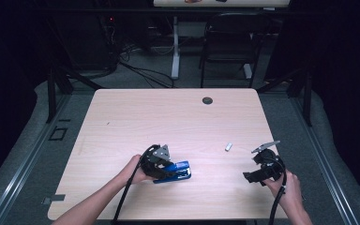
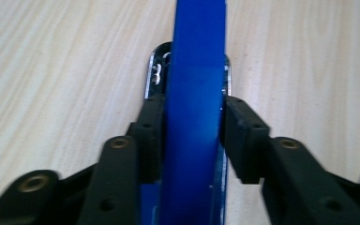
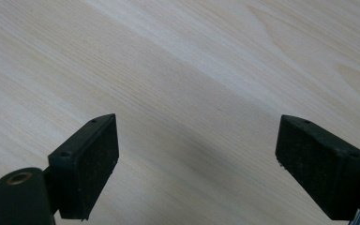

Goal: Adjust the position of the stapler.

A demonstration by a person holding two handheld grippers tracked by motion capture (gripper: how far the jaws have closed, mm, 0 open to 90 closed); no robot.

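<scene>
High view: blue stapler (image 1: 178,170) lies on bench (image 1: 168,117).
Left tool (image 2: 192,136): pinching the stapler's sides.
Right tool (image 3: 199,159): spread wide over bare bench.

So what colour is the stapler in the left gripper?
Bright blue with a shiny metal base; the stapler shows best in the left gripper view.

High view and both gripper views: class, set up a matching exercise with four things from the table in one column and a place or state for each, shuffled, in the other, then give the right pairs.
Things:
1. blue stapler
2. right gripper
3. small grey piece
4. dark round cap

Places or states:
A. near the table's far edge
B. jaws wide apart over bare wood
C. clamped between the left gripper's jaws
D. lying loose between the two grippers

Pairs: 1-C, 2-B, 3-D, 4-A
</scene>
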